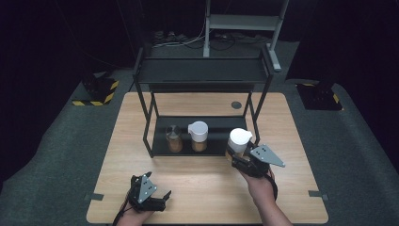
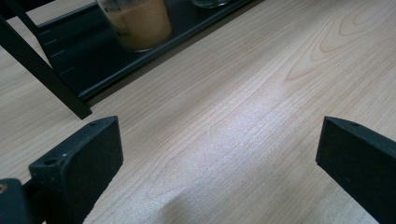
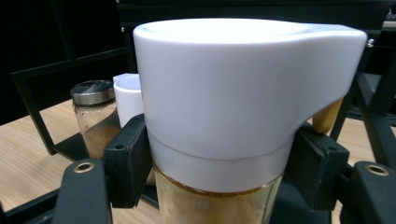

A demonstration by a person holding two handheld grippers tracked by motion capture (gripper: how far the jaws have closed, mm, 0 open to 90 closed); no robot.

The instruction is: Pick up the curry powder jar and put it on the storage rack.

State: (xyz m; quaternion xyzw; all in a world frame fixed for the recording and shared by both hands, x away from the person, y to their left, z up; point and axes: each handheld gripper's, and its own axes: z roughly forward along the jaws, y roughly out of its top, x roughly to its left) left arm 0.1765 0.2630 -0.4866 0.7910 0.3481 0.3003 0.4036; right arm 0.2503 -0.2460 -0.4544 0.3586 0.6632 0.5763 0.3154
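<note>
My right gripper is shut on a white-capped glass jar of brown powder, held just at the right front corner of the black rack's lower shelf. In the right gripper view the jar stands upright between both pads. On the shelf stand a second white-capped jar and a metal-lidded spice jar. My left gripper rests near the table's front edge, jaws open over bare wood.
The black two-tier rack stands at the middle of the wooden table, its legs flanking the lower shelf. A round cable hole lies behind it. In the left gripper view a powder jar sits on the shelf.
</note>
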